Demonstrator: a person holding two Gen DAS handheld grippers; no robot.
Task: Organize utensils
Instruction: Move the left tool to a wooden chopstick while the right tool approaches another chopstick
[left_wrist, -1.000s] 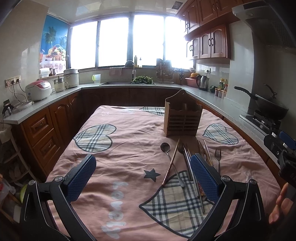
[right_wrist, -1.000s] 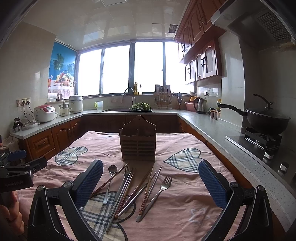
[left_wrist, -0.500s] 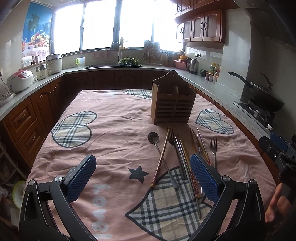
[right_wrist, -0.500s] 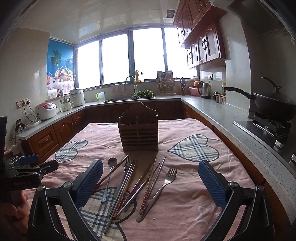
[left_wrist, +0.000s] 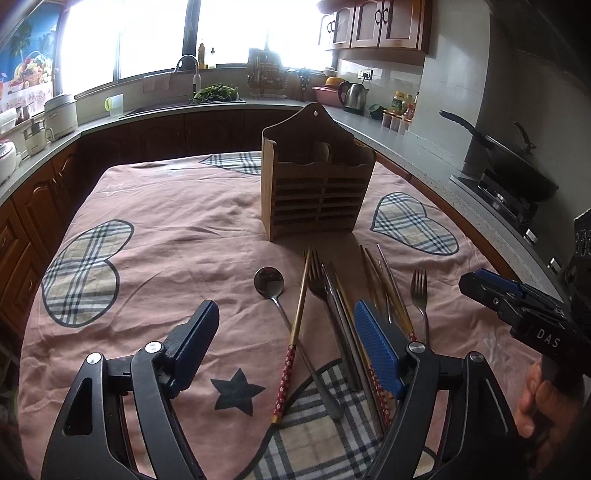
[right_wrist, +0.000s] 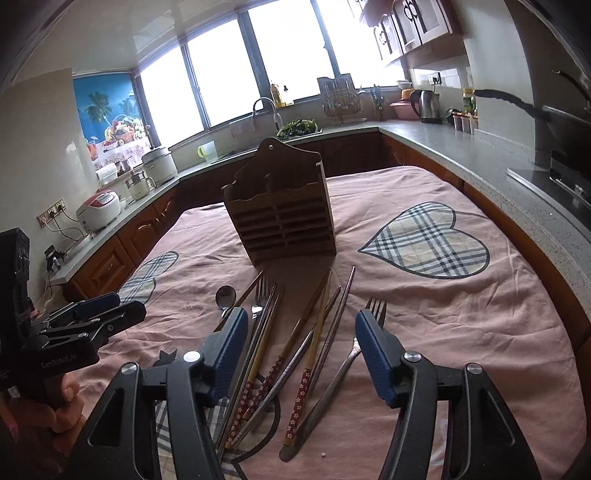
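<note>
Wooden holder (left_wrist: 317, 177) waits beyond both claws — left claw (left_wrist: 286, 345), right claw (right_wrist: 299, 345) — narrowing, empty, over loose chopsticks (right_wrist: 314, 332).

— What's around my table?
— A pink tablecloth (left_wrist: 177, 221) with plaid hearts (right_wrist: 428, 240) and a dark star (left_wrist: 236, 393).
— And along the counter I face?
— An electric kettle (left_wrist: 354, 96), greens by the sink faucet (left_wrist: 190, 70), a rice cooker (right_wrist: 99, 210), and a black wok (left_wrist: 517, 162) on the stove.
</note>
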